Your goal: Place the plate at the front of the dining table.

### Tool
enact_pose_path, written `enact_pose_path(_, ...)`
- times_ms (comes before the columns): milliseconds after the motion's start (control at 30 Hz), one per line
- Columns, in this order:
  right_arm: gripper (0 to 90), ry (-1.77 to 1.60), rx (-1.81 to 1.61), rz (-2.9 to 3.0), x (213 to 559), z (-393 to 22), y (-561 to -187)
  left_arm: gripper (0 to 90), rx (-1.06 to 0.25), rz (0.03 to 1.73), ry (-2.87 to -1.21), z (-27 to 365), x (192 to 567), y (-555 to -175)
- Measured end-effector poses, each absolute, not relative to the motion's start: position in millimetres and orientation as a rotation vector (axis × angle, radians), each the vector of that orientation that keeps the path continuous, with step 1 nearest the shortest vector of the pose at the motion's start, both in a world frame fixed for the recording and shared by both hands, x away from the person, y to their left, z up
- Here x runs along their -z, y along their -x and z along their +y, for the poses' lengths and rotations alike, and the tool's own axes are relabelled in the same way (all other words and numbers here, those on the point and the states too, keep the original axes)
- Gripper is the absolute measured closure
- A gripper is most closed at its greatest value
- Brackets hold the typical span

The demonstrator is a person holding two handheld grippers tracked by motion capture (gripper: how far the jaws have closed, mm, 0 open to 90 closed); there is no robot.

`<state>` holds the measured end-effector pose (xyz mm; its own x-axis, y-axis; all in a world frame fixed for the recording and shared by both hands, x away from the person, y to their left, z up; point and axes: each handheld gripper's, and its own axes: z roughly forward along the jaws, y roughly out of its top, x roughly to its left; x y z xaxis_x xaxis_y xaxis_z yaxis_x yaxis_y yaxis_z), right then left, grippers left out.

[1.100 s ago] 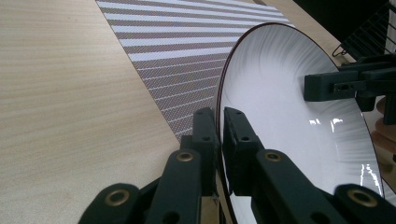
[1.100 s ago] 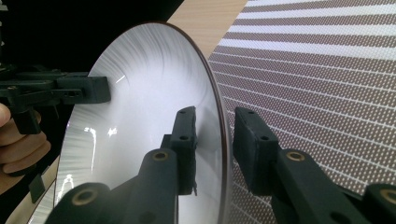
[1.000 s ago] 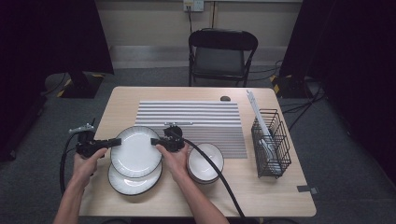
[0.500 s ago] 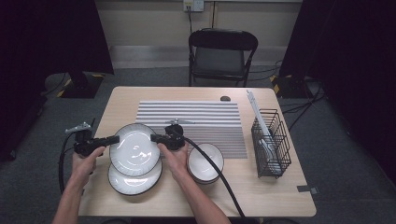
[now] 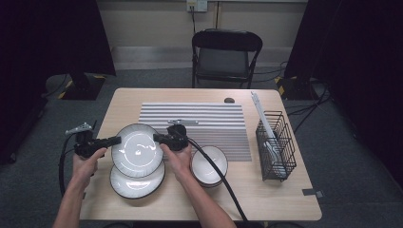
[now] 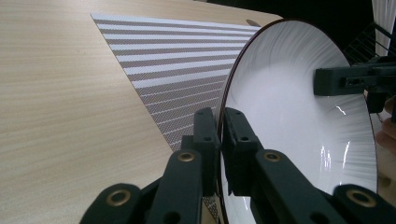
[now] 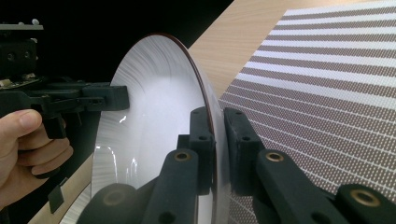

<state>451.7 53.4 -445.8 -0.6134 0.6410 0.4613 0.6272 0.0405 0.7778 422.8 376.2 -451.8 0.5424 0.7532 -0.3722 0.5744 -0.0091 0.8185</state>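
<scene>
Both claws pinch the same white plate [image 5: 137, 149], one on each side of its rim. Seen from the high view, the left gripper [image 5: 115, 140] bites the plate's left edge and the right gripper [image 5: 157, 137] bites the right edge, so the plate hangs between them, lifted above the table [image 5: 285, 199]. Directly below the held plate, a second plate [image 5: 138, 183] lies flat on the wood, partly covered from above by the first one. In the left gripper view, the left gripper [image 6: 220, 135] has its two black jaws pressed on the thin dark rim, one jaw on the back side and one on the white inner side of the plate [image 6: 299, 112]; the other gripper shows at the far rim. In the right gripper view, the right gripper [image 7: 215, 140] grips in the same manner, and beyond the plate [image 7: 154, 116] a hand [image 7: 28, 149] carries the other gripper. Just to the right of the right gripper a stack of bowls [image 5: 209, 164] stands on the table. Behind both grippers a striped mat [image 5: 209, 121] is spread, and further right, well apart, a black wire basket [image 5: 275, 145] stands with some white utensils inside.
</scene>
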Motion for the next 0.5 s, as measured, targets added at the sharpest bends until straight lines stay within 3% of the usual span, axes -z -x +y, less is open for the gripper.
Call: enact_pose_path(500, 82.9, -1.323, -1.659, 2.257, 435.4, 55.1, -451.9, 84.8, -0.223, 1.123, -1.687, 376.2, 445.3, -421.6)
